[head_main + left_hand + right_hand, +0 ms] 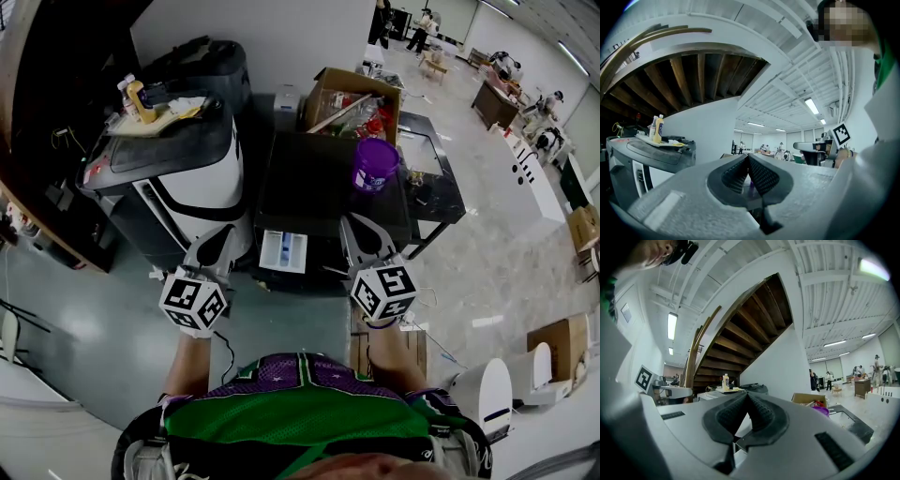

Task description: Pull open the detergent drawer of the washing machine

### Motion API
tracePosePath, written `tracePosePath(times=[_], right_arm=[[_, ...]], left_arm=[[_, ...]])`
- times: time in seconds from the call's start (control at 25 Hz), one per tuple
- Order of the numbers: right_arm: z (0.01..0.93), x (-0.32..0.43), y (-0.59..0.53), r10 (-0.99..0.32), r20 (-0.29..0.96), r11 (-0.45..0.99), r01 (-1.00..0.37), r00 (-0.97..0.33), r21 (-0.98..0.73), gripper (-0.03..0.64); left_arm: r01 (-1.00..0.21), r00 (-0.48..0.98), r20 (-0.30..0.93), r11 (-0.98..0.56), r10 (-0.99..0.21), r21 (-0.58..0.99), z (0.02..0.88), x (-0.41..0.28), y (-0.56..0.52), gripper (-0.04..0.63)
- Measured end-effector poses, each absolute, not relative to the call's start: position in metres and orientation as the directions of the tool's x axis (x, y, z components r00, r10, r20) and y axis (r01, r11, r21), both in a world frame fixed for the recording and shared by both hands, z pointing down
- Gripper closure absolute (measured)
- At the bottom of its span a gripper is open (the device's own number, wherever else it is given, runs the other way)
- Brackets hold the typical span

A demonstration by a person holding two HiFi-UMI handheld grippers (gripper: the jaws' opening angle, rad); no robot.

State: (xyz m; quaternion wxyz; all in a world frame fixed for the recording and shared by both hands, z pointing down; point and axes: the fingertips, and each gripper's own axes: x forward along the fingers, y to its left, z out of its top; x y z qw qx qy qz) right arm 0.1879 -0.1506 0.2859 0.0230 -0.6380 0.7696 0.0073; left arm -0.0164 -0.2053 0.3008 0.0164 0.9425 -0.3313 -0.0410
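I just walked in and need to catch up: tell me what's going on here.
A person holds a two-jaw gripper in each hand in front of a black washing machine. Its detergent drawer already sticks out of the front, between the two grippers. The left gripper and the right gripper are both shut and empty, and neither is on the drawer. A purple bucket stands on the machine.

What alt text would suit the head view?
Seen from above, a person holds the left gripper and the right gripper, both shut, on either side of the open detergent drawer of a black washing machine. A purple container stands on the machine.
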Motion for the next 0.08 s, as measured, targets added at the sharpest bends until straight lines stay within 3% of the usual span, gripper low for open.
tracePosePath(times=[0.08], right_arm=[[0.285, 0.188, -0.1504, -0.982, -0.045, 0.185, -0.983, -0.184, -0.014, 0.615]], left_arm=[[-0.622, 0.778, -0.066, -0.781, -0.624, 0.059, 0.3007, -0.0155, -0.2053, 0.579]])
